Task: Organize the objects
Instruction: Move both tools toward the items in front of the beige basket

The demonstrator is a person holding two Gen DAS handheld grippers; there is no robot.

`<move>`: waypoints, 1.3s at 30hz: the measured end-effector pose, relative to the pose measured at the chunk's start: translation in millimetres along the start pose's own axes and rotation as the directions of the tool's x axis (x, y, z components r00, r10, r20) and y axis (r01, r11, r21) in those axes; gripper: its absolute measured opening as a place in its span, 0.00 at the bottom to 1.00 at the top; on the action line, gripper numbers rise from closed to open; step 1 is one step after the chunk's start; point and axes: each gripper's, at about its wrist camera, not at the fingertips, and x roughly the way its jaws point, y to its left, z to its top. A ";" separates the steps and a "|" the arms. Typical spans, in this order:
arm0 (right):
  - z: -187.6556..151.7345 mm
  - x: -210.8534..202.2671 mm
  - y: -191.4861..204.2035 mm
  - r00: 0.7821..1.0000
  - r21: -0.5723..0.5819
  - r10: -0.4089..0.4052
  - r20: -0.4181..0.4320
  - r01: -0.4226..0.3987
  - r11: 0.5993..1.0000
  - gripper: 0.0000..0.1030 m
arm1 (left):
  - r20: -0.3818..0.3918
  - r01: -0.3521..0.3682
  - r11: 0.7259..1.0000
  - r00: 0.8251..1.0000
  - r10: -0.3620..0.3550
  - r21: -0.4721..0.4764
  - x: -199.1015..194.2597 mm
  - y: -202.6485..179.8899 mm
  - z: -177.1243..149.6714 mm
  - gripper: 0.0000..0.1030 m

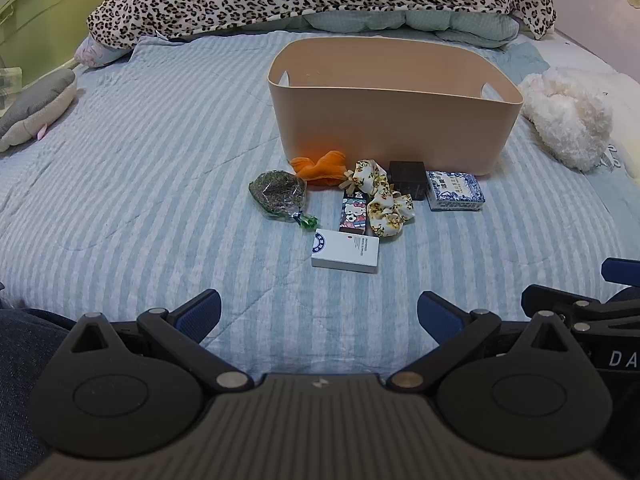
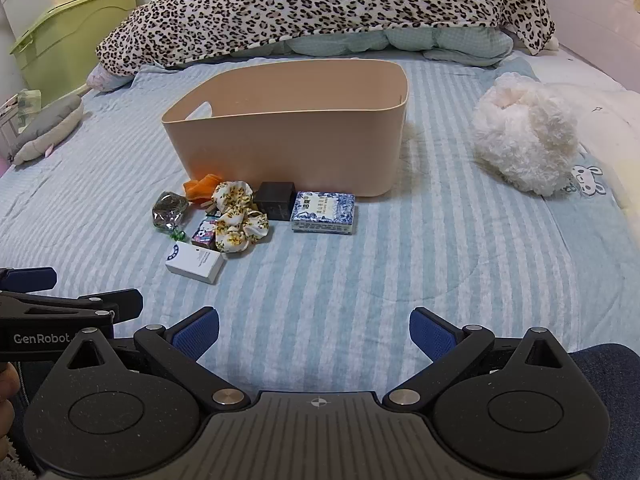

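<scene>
A tan plastic bin (image 1: pixel 392 128) (image 2: pixel 288 144) stands on the striped bed. In front of it lie several small things: an orange cloth (image 1: pixel 320 166), a clear bag of dried herbs (image 1: pixel 278 194), a floral scrunchie (image 1: pixel 384 204) (image 2: pixel 238 216), a cartoon-cat box (image 1: pixel 354 214), a black cube box (image 1: pixel 408 178) (image 2: pixel 276 198), a blue-and-white patterned box (image 1: pixel 454 190) (image 2: pixel 324 212) and a white box (image 1: pixel 346 250) (image 2: pixel 195 262). My left gripper (image 1: pixel 319 312) and right gripper (image 2: pixel 315 332) hover side by side near the bed's front, both open and empty, short of the pile.
A leopard-print blanket (image 2: pixel 320 12) over a quilt lies behind the bin. A white fluffy plush (image 2: pixel 528 136) sits at the right, a grey plush (image 1: pixel 36 108) at the left. A green storage box (image 2: pixel 76 36) stands beyond the bed's left edge.
</scene>
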 end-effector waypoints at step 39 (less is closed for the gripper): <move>2.9 5.3 -10.9 1.000 0.033 0.016 -0.012 -0.016 0.999 1.00 | -0.005 -0.011 0.999 1.000 0.011 0.040 2.2 -9.8 0.1 1.00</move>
